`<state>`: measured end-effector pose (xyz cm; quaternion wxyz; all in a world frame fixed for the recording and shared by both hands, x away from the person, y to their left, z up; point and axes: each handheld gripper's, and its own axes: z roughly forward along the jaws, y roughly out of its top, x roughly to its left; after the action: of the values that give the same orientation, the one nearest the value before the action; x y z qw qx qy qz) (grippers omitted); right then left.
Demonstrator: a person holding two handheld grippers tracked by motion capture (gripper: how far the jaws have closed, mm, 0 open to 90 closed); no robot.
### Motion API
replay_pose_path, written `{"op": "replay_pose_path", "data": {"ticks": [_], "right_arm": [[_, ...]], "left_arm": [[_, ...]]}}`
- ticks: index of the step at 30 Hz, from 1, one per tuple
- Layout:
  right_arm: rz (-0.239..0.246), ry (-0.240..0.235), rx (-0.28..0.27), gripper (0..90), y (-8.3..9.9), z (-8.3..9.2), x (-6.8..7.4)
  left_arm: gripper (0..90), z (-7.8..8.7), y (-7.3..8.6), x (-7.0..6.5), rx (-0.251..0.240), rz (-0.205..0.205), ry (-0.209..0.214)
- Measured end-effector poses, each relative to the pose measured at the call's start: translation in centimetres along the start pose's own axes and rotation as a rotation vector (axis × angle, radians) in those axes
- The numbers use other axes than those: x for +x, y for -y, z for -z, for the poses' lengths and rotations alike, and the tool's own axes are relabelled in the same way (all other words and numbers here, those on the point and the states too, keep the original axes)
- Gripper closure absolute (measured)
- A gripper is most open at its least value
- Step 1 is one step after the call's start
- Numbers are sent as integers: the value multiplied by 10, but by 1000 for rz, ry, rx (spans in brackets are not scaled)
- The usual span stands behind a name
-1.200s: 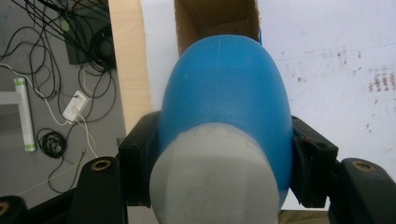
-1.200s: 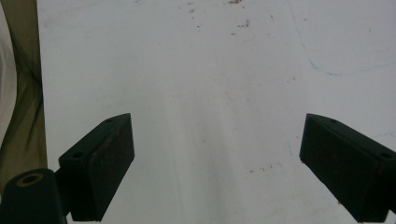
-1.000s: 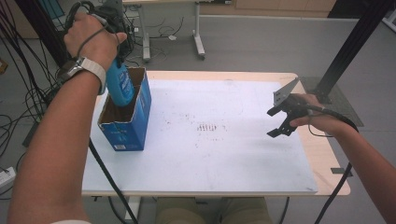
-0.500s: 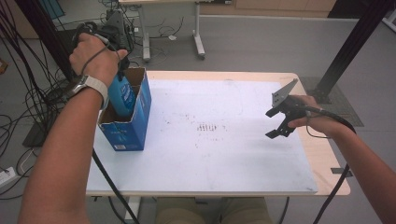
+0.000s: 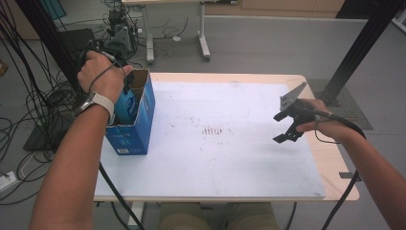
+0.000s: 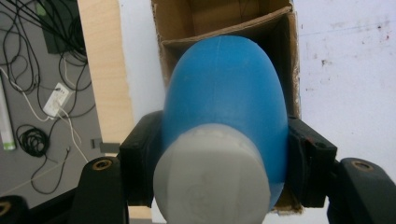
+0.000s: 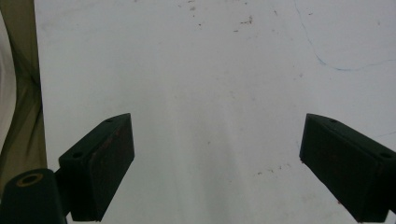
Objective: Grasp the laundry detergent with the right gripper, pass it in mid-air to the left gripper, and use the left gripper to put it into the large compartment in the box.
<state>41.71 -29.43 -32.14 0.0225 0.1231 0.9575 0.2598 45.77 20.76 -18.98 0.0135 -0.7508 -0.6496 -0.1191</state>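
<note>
A blue bottle (image 6: pixel 226 102) with a white cap (image 6: pixel 212 179) is clamped between the black jaws of my left gripper (image 6: pixel 219 158). It points bottom-first down into an open blue cardboard box (image 5: pixel 136 122) at the table's left side, and in the high view the blue bottle (image 5: pixel 125 106) is partly inside it. The box's brown inside (image 6: pixel 210 18) lies right below the bottle. My right gripper (image 5: pixel 287 127) hovers open over the white mat at the right, nothing between its pads (image 7: pixel 100 163).
A white mat (image 5: pixel 215 143) with small dark specks covers most of the wooden table (image 5: pixel 335 167). Cables (image 5: pixel 28 110) and black frame posts stand on the floor to the left. A dark post (image 5: pixel 359 48) rises at the back right.
My left hand has come down, lowering the blue bottle deeper into the box. The right gripper has stayed where it was.
</note>
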Motion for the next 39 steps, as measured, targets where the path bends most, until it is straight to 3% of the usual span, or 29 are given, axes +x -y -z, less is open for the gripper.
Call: {"op": "replay_pose_path", "data": {"ticks": [25,39], "right_arm": [[-34,-7,-1,104,10,-4,2],[-37,-10,-3,104,12,-6,3]], "left_arm": [[381,-58,8,-10,16,-10,13],[380,-66,6,-13,15,-19,16]]}}
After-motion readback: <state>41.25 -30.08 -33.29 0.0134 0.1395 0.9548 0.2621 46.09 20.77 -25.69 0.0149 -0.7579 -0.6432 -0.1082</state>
